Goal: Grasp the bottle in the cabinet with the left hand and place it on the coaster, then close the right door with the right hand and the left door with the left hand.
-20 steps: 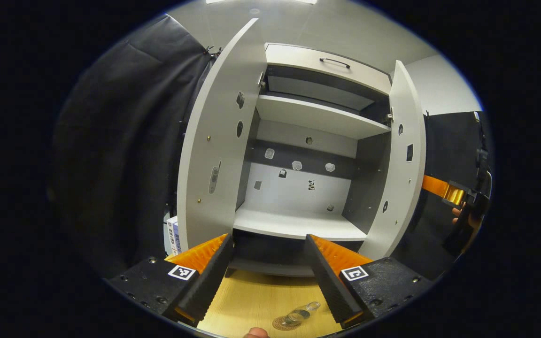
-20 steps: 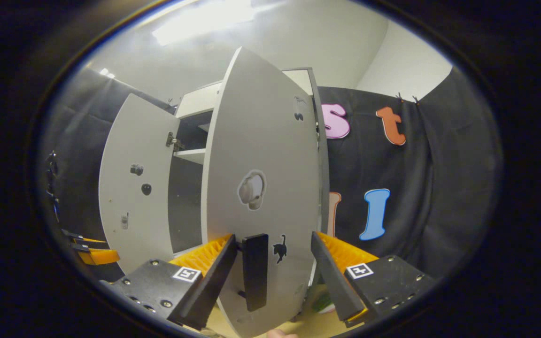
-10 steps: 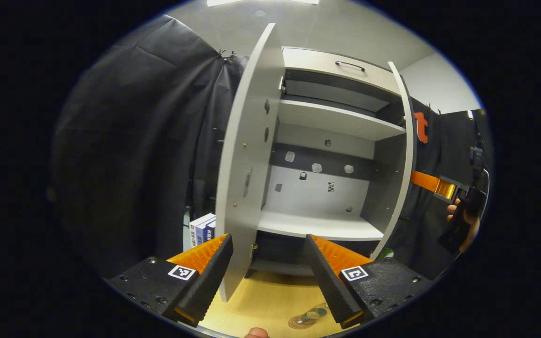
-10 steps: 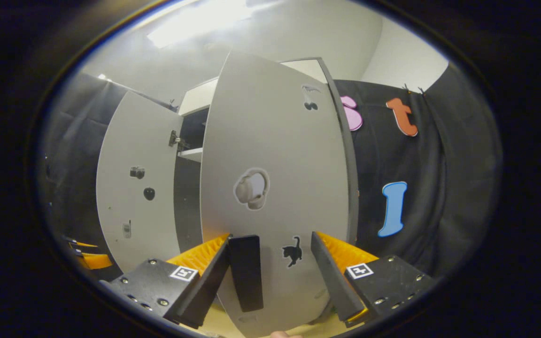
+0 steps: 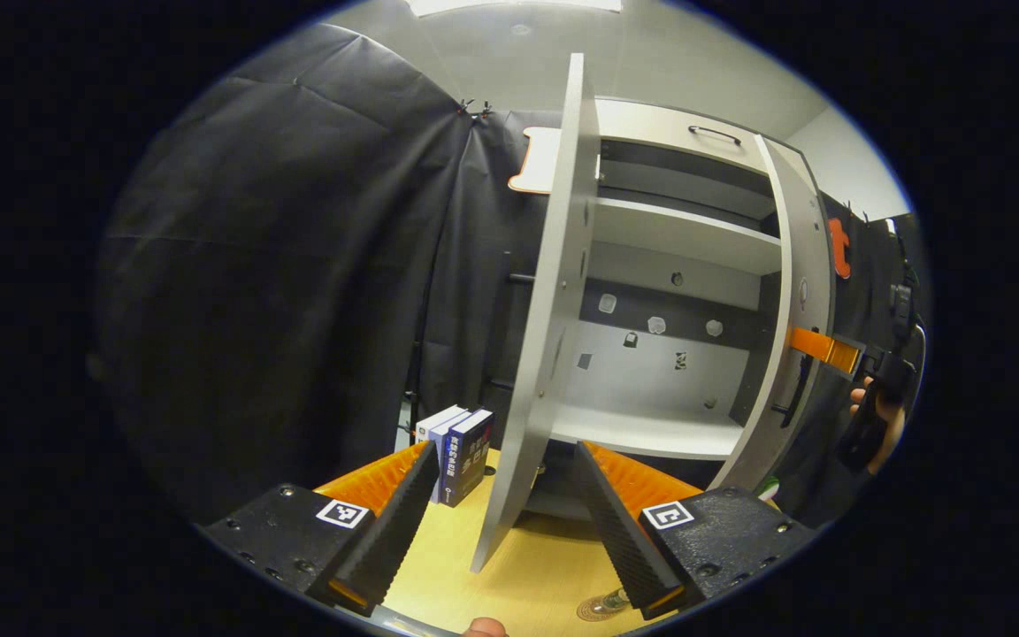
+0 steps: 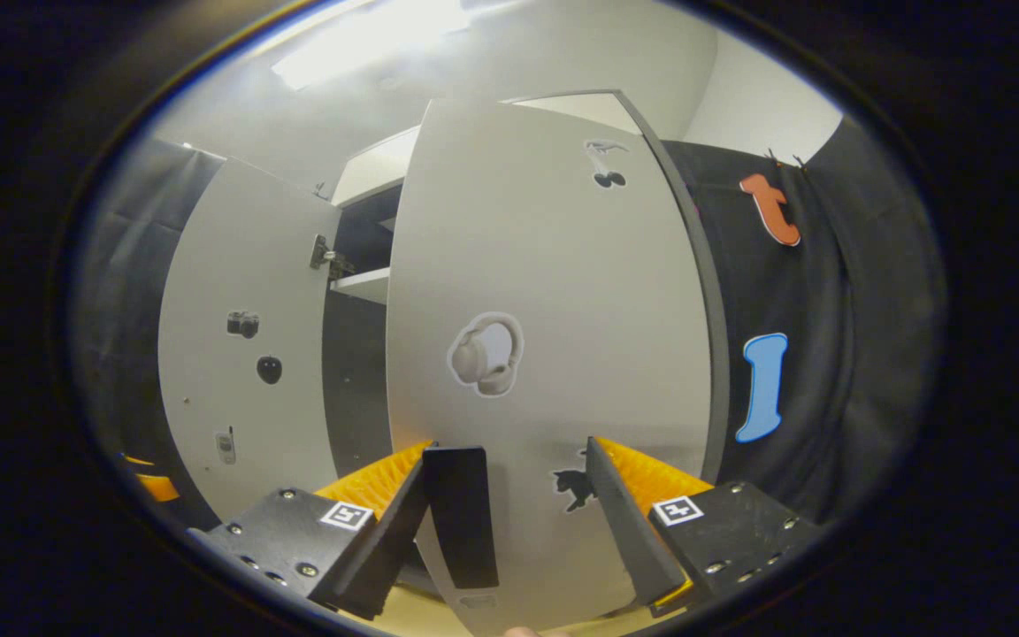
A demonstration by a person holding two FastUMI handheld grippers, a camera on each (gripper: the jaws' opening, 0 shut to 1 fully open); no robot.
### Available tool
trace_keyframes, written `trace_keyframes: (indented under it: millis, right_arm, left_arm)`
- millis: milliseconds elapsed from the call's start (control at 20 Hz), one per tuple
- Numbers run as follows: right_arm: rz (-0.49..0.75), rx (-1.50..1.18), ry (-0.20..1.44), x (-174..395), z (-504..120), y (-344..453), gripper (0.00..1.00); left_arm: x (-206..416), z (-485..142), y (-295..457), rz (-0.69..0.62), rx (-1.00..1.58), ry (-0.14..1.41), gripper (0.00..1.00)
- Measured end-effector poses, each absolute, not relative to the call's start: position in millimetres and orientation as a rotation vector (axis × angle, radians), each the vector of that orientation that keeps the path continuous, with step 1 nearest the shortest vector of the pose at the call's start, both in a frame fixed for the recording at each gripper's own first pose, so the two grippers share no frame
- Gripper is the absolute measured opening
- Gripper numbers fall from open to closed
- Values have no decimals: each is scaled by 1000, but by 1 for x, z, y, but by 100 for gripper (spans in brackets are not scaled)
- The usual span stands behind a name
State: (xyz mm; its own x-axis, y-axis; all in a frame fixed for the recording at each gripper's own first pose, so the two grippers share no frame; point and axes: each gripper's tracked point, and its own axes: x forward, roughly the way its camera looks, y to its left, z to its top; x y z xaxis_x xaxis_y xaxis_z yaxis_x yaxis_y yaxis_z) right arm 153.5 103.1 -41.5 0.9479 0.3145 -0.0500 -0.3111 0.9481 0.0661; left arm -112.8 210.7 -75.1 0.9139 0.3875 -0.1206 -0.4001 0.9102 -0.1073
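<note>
Bottle [image 5: 613, 602] standing on the coaster [image 5: 596, 610] on the tabletop [image 5: 527, 575], low at 5 o'clock in the left gripper view, partly hidden behind one finger of the left tongs [image 5: 505, 518]. Clear, with its base on the round coaster; upper part cut off by that finger.

Left tongs spread wide and holding nothing, the bottom corner of the left door [image 5: 545, 336] falling between the two fingers without visible contact. Left door seen nearly edge-on, standing far out from the cabinet [image 5: 678, 265]. Beyond it, at 3 o'clock, two pale shelves and a back panel with small stickers. A drawer front with a dark handle [image 5: 715, 132] at 1 o'clock. Books [image 5: 456, 442] upright on the tabletop at 7 o'clock of the left door.

Right door [image 6: 554, 354] partly swung in, wide across the middle of the right gripper view, with a headphone sticker [image 6: 487, 354] at its centre and a cat sticker [image 6: 573, 488] below. Right tongs [image 6: 509, 522] spread wide, with the dark door handle [image 6: 461, 513] just beside the inner face of the finger at 7 o'clock; whether they touch cannot be told. Second finger well clear of the handle, in front of the door face.

In the left gripper view, at 3 o'clock, right tongs behind the right door's edge, a hand [image 5: 881, 416] holding them.
</note>
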Motion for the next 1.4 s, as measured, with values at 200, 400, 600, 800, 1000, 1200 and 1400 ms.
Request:
trace_keyframes:
  millis: [200,400,600,800,1000,1200,1400]
  right_arm:
    - [311,85,70,163,-46,111,97]
    - [292,80,67,169,-48,118,99]
    - [267,86,65,180,-49,122,99]
    - [233,87,65,183,-51,125,99]
    - [204,64,50,187,-52,128,99]
    - [170,47,45,189,-54,130,99]
    - [143,37,33,191,-55,130,99]
  left_arm:
    - [-113,-72,229,437,-135,80,97]
    - [-113,-72,243,447,-134,77,96]
    - [-113,-71,258,450,-121,79,97]
    - [-110,-68,272,449,-124,78,97]
    - [-110,-64,284,448,-121,70,94]
    - [-111,-67,297,455,-118,84,96]
    - [-105,-59,304,447,-123,65,97]
